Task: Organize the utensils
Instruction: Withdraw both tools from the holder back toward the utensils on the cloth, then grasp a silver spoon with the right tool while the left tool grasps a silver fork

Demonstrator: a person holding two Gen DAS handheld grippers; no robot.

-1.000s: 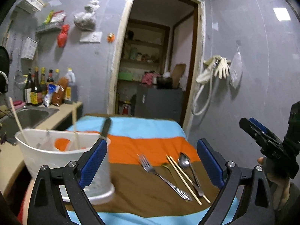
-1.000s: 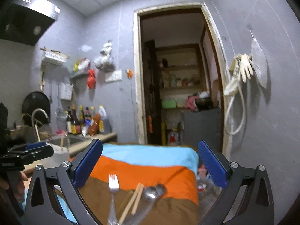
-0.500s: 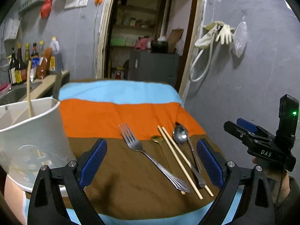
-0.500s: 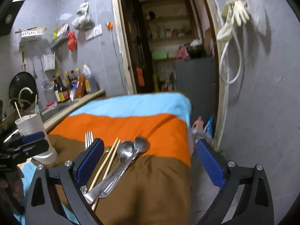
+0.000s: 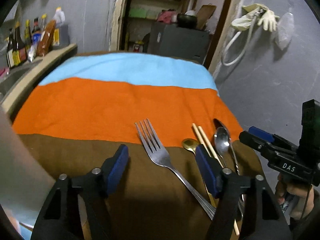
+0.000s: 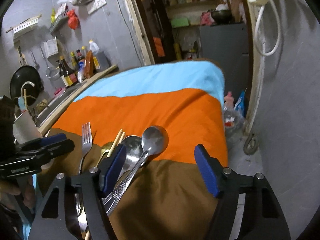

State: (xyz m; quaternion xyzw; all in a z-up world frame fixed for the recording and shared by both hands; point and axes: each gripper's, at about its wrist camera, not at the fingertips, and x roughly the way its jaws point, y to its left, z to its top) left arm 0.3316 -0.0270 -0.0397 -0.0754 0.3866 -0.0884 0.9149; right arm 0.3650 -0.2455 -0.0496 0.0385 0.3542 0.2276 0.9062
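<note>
The surface [image 5: 112, 104] is covered by a cloth in blue, orange and brown bands. A white utensil holder [image 6: 25, 127] stands at its left edge, chopsticks upright in it. Left gripper [image 5: 162, 168]: jaws apart and closing, nothing pressed between them; the fork [image 5: 158, 152] lies on the cloth below the gap. Right gripper [image 6: 160, 168]: jaws apart and closing, over bare cloth, gripping nothing. The utensils lie in a row on the brown band toward the right edge, heads reaching the orange band: fork, small gold spoon [image 5: 190, 144], pair of chopsticks [image 5: 202, 138], then two steel spoons [image 6: 154, 140] side by side and touching.
</note>
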